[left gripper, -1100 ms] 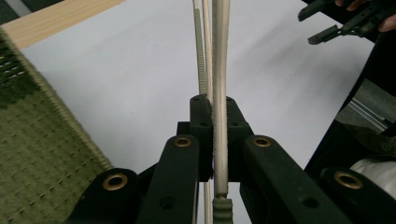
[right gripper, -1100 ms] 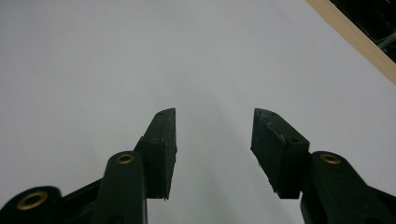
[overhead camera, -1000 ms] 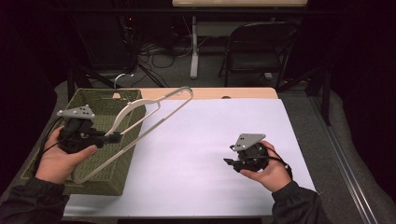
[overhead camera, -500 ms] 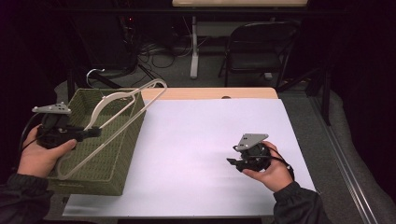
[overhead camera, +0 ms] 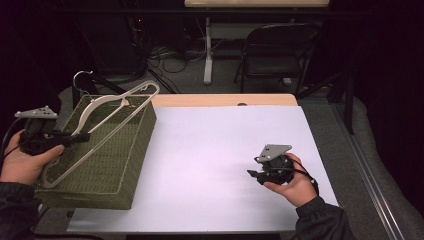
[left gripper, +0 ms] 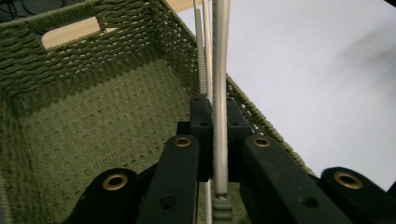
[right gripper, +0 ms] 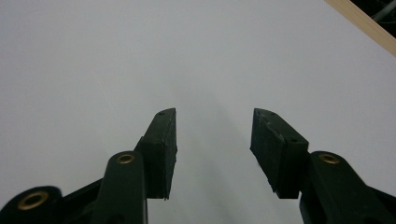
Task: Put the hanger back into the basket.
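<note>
The left gripper (overhead camera: 82, 136) has its jaws squeezed tight on a thin bar of the hanger (overhead camera: 102, 127). In the left gripper view the pale bar of the hanger (left gripper: 220, 93) runs straight up between the two black jaws, and both press on it. A second thin bar sits just beside it.

The hanger is cream coloured with a metal hook (overhead camera: 81, 77) at its far end. It is held tilted over the green basket (overhead camera: 117, 165), with the hook end high and far, and the other end low and near the left hand (overhead camera: 22, 162). In the left gripper view the woven floor of the basket (left gripper: 93, 140) lies below the jaws.

The basket sits at the left side of the bench (overhead camera: 215, 165), which has a white top. Part of the basket hangs past the white top on the left.

The right gripper (overhead camera: 257, 175) is well apart from all this, near the right side of the bench. The right hand (overhead camera: 292, 182) holds it low over the white top. In the right gripper view its jaws stand wide apart with nothing between them, just the white bench (right gripper: 140, 56) under them.

Far behind the bench stands a dark folding chair (overhead camera: 280, 50).
</note>
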Available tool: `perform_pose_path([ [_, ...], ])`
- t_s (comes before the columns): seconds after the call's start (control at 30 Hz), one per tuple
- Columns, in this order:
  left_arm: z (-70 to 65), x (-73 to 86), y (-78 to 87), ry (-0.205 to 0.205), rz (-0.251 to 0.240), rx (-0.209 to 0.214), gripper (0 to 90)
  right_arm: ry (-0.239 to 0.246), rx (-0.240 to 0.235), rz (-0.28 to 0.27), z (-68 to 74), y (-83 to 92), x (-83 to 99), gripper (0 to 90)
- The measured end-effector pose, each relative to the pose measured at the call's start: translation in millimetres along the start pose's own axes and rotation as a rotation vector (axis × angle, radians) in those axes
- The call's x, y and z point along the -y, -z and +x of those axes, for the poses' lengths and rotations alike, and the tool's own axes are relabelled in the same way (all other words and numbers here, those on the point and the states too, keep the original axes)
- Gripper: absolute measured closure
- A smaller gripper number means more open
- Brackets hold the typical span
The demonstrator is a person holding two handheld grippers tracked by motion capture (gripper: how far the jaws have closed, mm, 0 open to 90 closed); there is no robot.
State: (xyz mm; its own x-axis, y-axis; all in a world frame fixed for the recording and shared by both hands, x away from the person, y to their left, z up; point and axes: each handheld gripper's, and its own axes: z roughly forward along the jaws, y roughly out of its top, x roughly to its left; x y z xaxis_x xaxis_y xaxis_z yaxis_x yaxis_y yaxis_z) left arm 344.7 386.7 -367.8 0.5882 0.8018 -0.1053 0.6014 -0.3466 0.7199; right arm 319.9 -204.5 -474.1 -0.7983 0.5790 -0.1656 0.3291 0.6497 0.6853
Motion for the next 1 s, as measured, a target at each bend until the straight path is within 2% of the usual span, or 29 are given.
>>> perform_pose_path([
  [0.1, 6.9, 2.2, -0.2, 0.004, 0.004, -0.012, 87.1, 0.0, 0.014, -0.008, -1.0, 0.6, 1.3, 50.7],
  [0.17, 11.4, 4.3, -0.7, -0.001, 0.003, -0.011, 87.1, -0.005, 0.006, -0.009, -1.6, 0.8, 2.0, 50.7],
  [0.33, 19.2, 10.4, -3.6, -0.013, 0.0, -0.02, 87.1, -0.004, 0.007, 0.015, -2.4, 1.2, 2.4, 50.7],
  [0.4, 22.1, 13.1, -5.8, -0.022, 0.001, -0.017, 87.1, -0.006, 0.011, 0.011, -2.2, 0.2, 2.6, 50.7],
  [0.43, 23.5, 14.5, -7.2, -0.021, 0.0, -0.017, 87.1, -0.011, 0.012, -0.013, -1.7, -2.1, 3.3, 50.7],
  [0.47, 25.0, 15.6, -8.1, -0.022, 0.006, -0.018, 87.1, -0.006, 0.008, 0.013, -1.8, -1.2, 2.5, 50.6],
  [0.5, 26.0, 16.9, -9.3, -0.025, 0.008, -0.023, 87.1, -0.004, 0.008, 0.001, -1.5, -2.6, 2.7, 50.6],
  [0.53, 27.3, 18.0, -10.2, -0.026, 0.01, -0.029, 87.1, -0.001, 0.011, 0.018, -1.1, -2.0, 2.1, 50.7],
  [0.6, 30.0, 20.5, -11.1, -0.017, 0.012, -0.035, 87.1, -0.005, 0.014, -0.017, -0.2, -5.2, 3.2, 50.7],
  [0.63, 31.4, 21.8, -11.4, -0.014, 0.011, -0.034, 87.1, 0.0, 0.011, 0.019, -0.4, -3.5, 2.4, 50.6],
  [0.67, 32.9, 23.1, -11.9, -0.01, 0.008, -0.033, 87.1, -0.004, 0.006, 0.004, -0.1, -5.2, 3.1, 50.6],
  [0.8, 38.0, 28.3, -13.4, -0.006, 0.014, -0.022, 87.1, -0.005, 0.007, 0.003, -0.2, -7.5, 5.2, 50.7],
  [0.87, 40.2, 31.0, -14.3, -0.003, 0.013, -0.011, 87.1, -0.011, 0.004, 0.021, 0.0, -6.8, 5.3, 50.7],
  [0.9, 40.9, 32.2, -14.5, 0.002, 0.013, -0.011, 87.1, -0.012, 0.007, 0.008, 0.1, -7.7, 5.9, 50.7],
  [0.93, 41.9, 33.4, -14.7, 0.002, 0.014, -0.011, 87.1, -0.009, 0.007, 0.027, -0.2, -6.6, 5.5, 50.7],
  [0.97, 42.8, 34.6, -15.0, 0.002, 0.014, -0.011, 87.1, -0.014, 0.011, 0.01, 0.0, -7.8, 6.1, 50.7],
  [1.0, 43.9, 36.1, -15.3, 0.002, 0.013, -0.007, 87.1, -0.013, 0.009, 0.023, -0.2, -7.0, 6.0, 50.7],
])
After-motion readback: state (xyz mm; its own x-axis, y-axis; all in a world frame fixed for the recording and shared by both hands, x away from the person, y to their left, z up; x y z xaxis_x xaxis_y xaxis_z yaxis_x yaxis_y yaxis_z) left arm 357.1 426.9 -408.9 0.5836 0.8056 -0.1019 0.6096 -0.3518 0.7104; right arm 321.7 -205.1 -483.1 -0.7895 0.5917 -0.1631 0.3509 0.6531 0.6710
